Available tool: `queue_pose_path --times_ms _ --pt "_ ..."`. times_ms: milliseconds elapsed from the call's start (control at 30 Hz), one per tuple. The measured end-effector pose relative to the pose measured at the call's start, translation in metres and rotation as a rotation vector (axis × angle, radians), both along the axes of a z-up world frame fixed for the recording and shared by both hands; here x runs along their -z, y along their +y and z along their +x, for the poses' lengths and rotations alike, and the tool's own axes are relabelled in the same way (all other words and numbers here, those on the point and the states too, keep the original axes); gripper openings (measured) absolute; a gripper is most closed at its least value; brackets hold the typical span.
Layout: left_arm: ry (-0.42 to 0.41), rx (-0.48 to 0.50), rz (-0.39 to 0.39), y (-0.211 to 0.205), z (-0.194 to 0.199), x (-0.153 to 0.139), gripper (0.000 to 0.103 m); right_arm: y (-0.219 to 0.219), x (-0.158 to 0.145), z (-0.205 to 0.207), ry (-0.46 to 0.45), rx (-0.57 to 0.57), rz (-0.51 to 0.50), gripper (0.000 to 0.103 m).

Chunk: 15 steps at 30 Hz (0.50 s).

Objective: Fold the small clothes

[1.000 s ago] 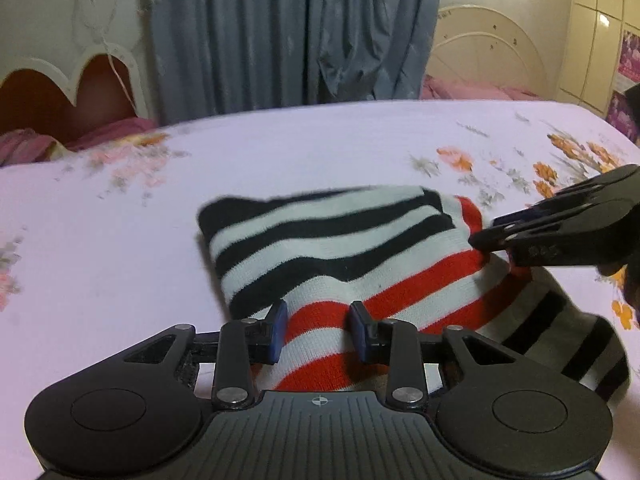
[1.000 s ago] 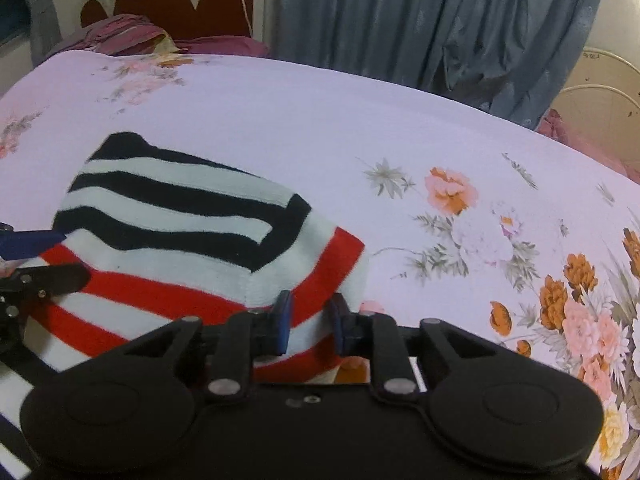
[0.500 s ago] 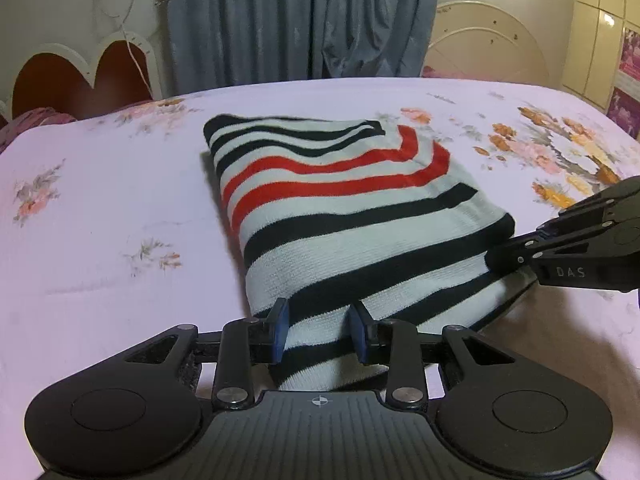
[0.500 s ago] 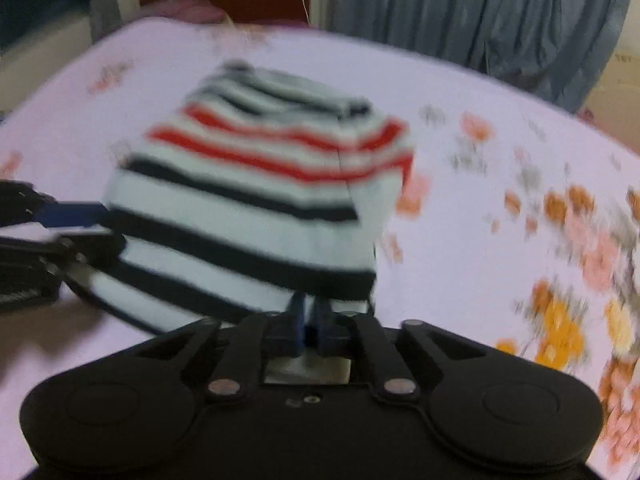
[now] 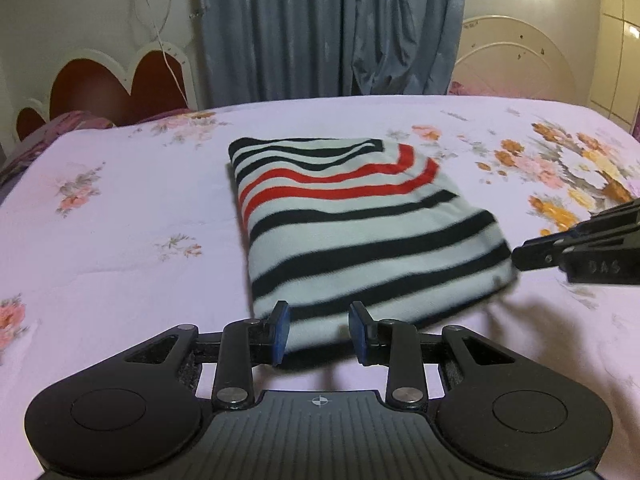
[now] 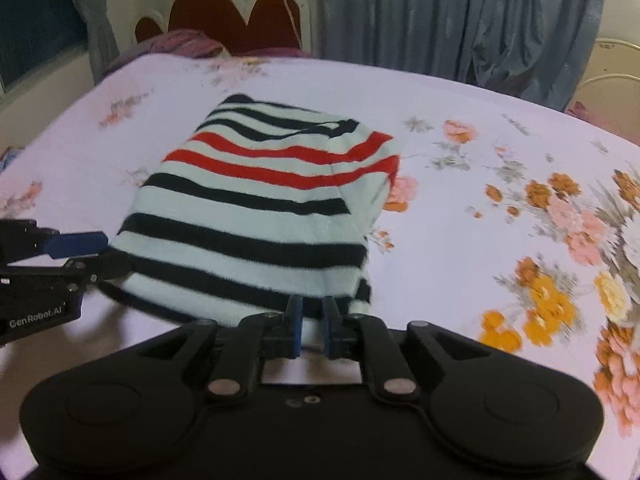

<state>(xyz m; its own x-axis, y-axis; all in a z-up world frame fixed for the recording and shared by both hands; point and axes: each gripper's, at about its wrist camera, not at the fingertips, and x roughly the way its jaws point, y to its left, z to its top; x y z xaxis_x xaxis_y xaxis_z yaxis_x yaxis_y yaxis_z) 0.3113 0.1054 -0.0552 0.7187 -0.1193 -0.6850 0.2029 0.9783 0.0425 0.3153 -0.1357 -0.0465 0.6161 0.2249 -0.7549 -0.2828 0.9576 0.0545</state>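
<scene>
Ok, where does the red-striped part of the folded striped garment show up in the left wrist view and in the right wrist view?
Left wrist: the red stripes lie above centre, toward the far end of the striped garment.
Right wrist: the red stripes sit upper left of centre, again at the far end.
Shared landmark: the red scalloped headboard, upper left in both views.

One striped garment (image 5: 352, 224) is counted, folded on one flowered bedsheet (image 5: 120, 216). Two red stripes and several black ones are seen on its upper face. Two grippers are counted: the left gripper (image 5: 319, 330) and the right gripper (image 6: 311, 326). One grey curtain (image 5: 328, 28) and one red headboard (image 5: 108, 84) are seen behind.
</scene>
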Motion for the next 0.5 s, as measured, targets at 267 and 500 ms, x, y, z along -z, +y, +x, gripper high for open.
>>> queue_pose_path --times_ms 267,500 --pt "-0.083 -0.064 -0.03 -0.01 -0.068 -0.025 0.085 -0.028 -0.024 -0.064 -0.062 0.041 -0.011 0.076" --pt "-0.149 -0.116 -0.041 -0.009 -0.118 -0.05 0.103 -0.037 -0.04 -0.109 -0.112 0.07 -0.041 0.102"
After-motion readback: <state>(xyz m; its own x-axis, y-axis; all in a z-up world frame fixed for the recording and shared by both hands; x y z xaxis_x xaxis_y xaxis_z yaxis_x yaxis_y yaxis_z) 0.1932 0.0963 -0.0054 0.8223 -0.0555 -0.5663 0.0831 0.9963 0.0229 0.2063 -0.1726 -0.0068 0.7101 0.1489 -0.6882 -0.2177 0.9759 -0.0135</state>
